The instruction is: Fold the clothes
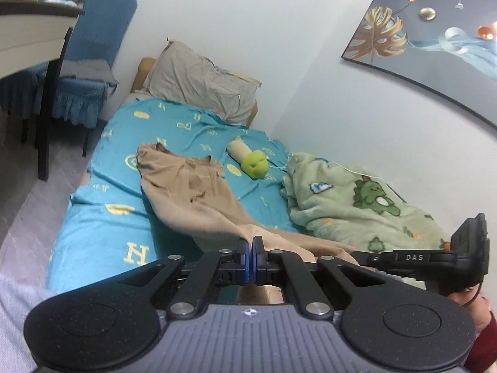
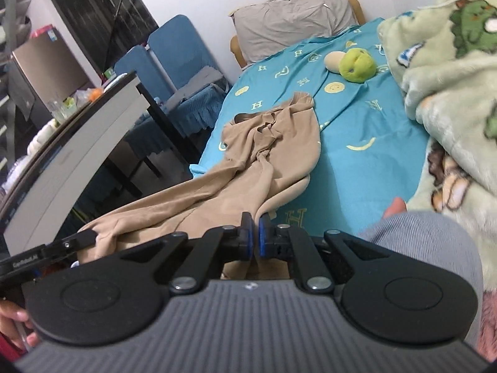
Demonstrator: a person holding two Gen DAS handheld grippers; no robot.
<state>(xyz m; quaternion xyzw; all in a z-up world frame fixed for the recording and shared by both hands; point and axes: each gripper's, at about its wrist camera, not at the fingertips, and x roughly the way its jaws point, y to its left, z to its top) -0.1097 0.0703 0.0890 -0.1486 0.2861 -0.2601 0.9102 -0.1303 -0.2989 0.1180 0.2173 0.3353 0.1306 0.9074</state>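
Claws left (image 1: 252,242) and right (image 2: 255,220) each pinch the tan garment (image 2: 273,143), fully closed.

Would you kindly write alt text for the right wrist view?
The right gripper is shut on the near end of tan trousers trailing across a teal bedsheet. Beyond lie a green plush toy and a grey pillow; a green blanket is heaped right.

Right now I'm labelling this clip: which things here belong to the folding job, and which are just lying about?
Job: tan garment, pinched at its near end by the left gripper and the right gripper.

Lying about: green blanket, plush toy, pillow, blue chairs, wall picture. All lie apart from the garment on or around the bedsheet.
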